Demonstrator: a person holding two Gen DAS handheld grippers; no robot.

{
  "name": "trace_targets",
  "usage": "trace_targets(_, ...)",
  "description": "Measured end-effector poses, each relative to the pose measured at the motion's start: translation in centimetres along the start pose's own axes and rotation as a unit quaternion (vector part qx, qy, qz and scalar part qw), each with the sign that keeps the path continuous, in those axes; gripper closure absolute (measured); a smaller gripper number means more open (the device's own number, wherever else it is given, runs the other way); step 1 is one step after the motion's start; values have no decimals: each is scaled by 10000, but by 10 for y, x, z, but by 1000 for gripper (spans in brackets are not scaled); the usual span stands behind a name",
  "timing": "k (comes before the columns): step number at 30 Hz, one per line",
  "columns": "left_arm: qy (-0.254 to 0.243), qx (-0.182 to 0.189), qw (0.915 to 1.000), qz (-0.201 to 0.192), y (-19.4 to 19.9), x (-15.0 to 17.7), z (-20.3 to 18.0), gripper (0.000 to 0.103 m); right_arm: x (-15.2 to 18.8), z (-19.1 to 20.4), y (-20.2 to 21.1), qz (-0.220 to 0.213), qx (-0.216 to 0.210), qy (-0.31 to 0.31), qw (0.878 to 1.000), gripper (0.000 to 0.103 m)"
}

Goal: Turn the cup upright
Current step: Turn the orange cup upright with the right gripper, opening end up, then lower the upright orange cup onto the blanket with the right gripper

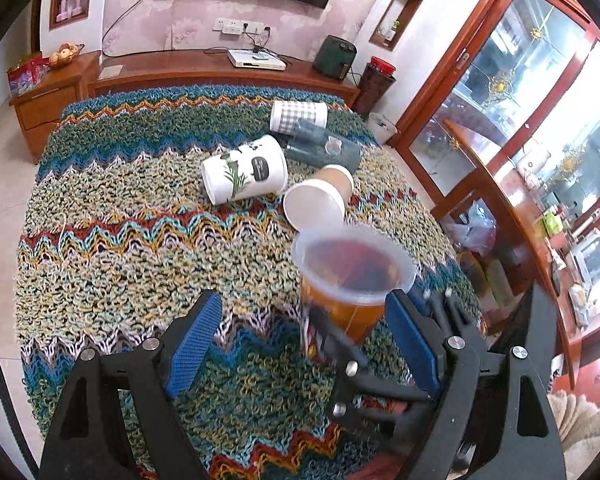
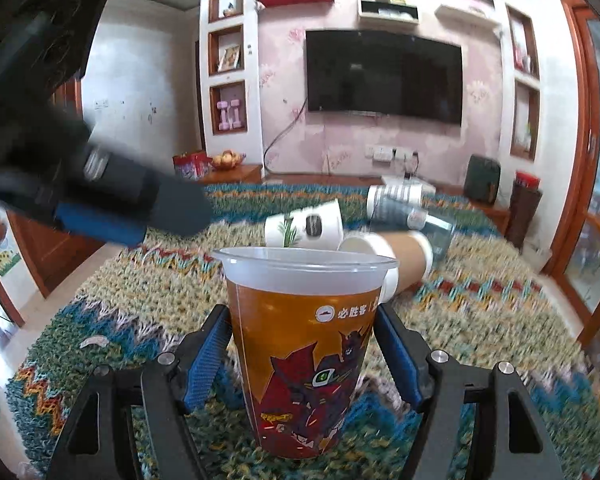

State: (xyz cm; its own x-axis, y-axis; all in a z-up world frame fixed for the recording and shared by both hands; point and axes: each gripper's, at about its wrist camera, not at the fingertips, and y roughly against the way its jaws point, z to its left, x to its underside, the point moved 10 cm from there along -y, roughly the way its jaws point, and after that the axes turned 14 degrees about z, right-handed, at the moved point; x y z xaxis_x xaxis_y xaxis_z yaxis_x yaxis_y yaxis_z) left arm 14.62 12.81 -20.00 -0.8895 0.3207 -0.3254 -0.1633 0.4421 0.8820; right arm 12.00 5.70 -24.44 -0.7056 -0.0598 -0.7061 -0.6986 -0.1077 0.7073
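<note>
An orange printed plastic cup (image 2: 300, 344) with a clear rim stands upright on the knitted cloth (image 2: 480, 320). My right gripper (image 2: 302, 348) has its blue pads on both sides of the cup, shut on it. In the left wrist view the same cup (image 1: 352, 276) shows with the right gripper's fingers (image 1: 332, 336) around it. My left gripper (image 1: 304, 344) is open and empty, just left of the cup; it shows blurred at the upper left of the right wrist view (image 2: 112, 208).
Several cups lie on their sides further back: a white leaf-print cup (image 1: 244, 168), a brown paper cup (image 1: 320, 196), a dark cup (image 1: 324, 148) and a checked cup (image 1: 298, 116). A wooden TV cabinet (image 1: 220, 70) is beyond; a glass cabinet (image 1: 540, 140) stands right.
</note>
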Motion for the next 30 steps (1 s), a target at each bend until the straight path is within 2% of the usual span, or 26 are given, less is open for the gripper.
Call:
trace_targets(3,129,114,9999,9,-3,-8,0,17,4,4,8,-88,-4,67,9999,29)
trace_targets(7,269,50,9996,111,-14,-12,4,17,11,12,15,-135,77,252,9996,29)
trace_targets(15,106,-223,9990,386,-30,6,-2,17,27,16,26,29,155,467,9988,29)
trace_targets(23,-63,-525,9979,362,-32,17,-8,17,34,10,25,338,188,383,9985,26)
trace_targets(30,-103,-557,9980,285,-25,23,-14,17,34,4,35,243,111,276,9993,24)
